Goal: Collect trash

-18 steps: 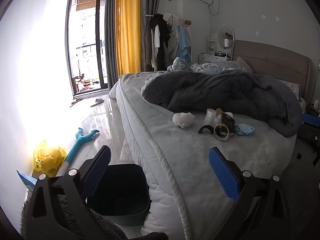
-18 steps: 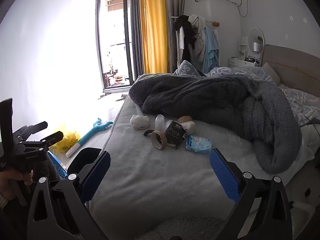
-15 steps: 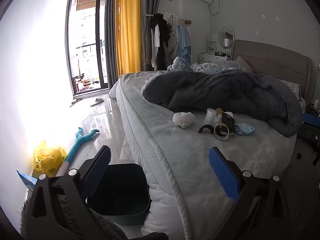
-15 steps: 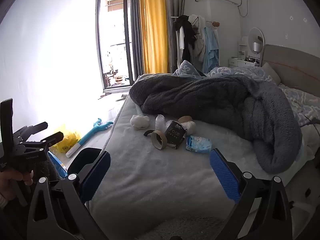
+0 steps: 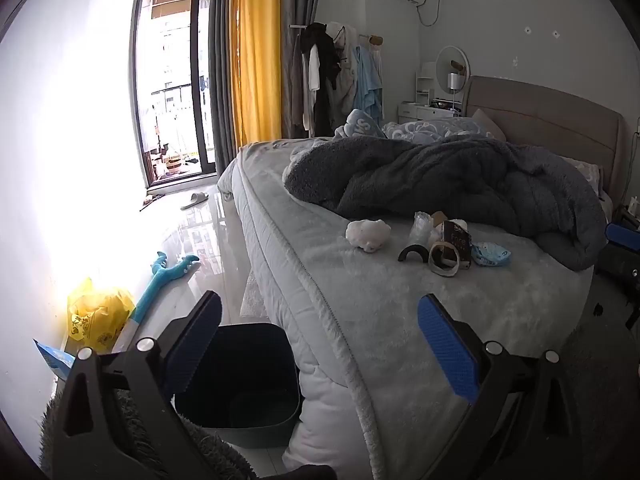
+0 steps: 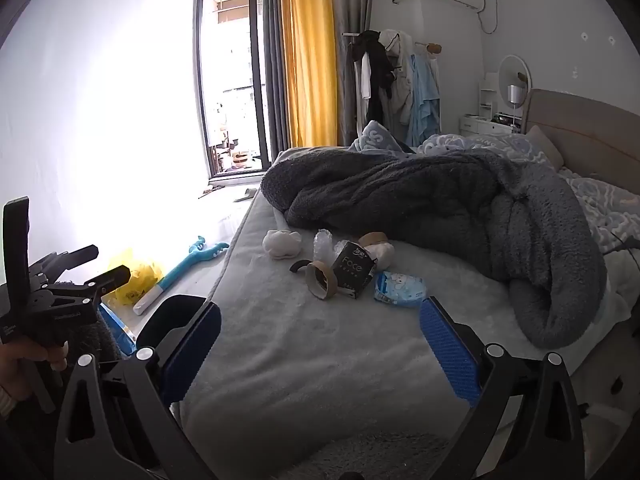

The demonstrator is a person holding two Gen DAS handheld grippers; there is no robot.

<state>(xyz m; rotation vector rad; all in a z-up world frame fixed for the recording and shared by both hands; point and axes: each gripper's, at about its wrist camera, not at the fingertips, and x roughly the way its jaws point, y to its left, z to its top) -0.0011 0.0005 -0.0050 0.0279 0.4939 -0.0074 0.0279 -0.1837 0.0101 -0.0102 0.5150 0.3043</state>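
A small pile of trash lies on the grey bed (image 6: 320, 344): a crumpled white tissue (image 6: 281, 243), a clear plastic wrap (image 6: 323, 245), a black curved piece (image 6: 300, 265), a cardboard tape roll (image 6: 321, 280), a black "Face" box (image 6: 353, 269) and a blue wrapper (image 6: 399, 289). The same pile shows in the left wrist view, with the tissue (image 5: 367, 234) and roll (image 5: 444, 258). A dark bin (image 5: 240, 372) stands on the floor by the bed corner. My left gripper (image 5: 318, 344) is open and empty above the bin and bed edge. My right gripper (image 6: 320, 346) is open and empty over the bed, short of the pile.
A rumpled grey blanket (image 6: 440, 208) lies behind the pile. On the floor lie a yellow bag (image 5: 98, 316), a blue toy (image 5: 168, 276) and a slipper (image 5: 195, 200). A clothes rack (image 5: 340, 76) and window (image 5: 176, 100) are at the back.
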